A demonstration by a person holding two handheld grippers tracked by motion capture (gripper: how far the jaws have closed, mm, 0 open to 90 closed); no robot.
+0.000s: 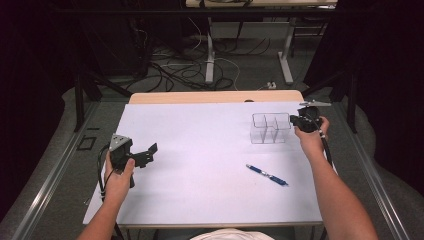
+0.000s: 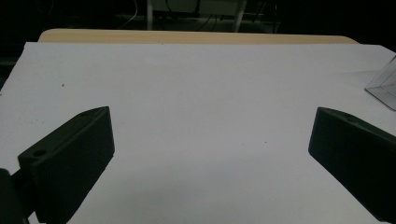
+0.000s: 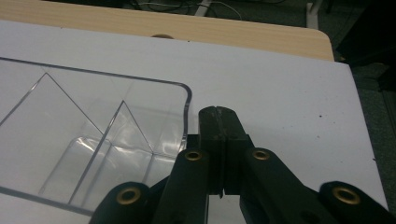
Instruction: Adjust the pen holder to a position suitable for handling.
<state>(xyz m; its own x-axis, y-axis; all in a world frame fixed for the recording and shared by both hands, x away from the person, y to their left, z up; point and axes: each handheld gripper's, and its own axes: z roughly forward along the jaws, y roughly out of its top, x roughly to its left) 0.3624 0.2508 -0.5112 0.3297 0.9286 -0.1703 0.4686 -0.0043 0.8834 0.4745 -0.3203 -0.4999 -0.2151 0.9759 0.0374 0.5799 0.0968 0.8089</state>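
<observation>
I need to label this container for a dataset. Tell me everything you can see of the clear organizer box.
The clear organizer box looks like transparent plastic, rectangular with rounded corners and open on top. Thin clear dividers split it into compartments, which look empty. It stands upright on the white table sheet, toward the far right, beyond the blue pen. The right gripper, jaws shut, sits just outside its rim; contact cannot be told.

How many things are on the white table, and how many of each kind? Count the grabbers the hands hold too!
Clear plastic organizer: 1
Blue pen: 1
Black grippers: 2, the left gripper and the right gripper
Total: 4
</observation>
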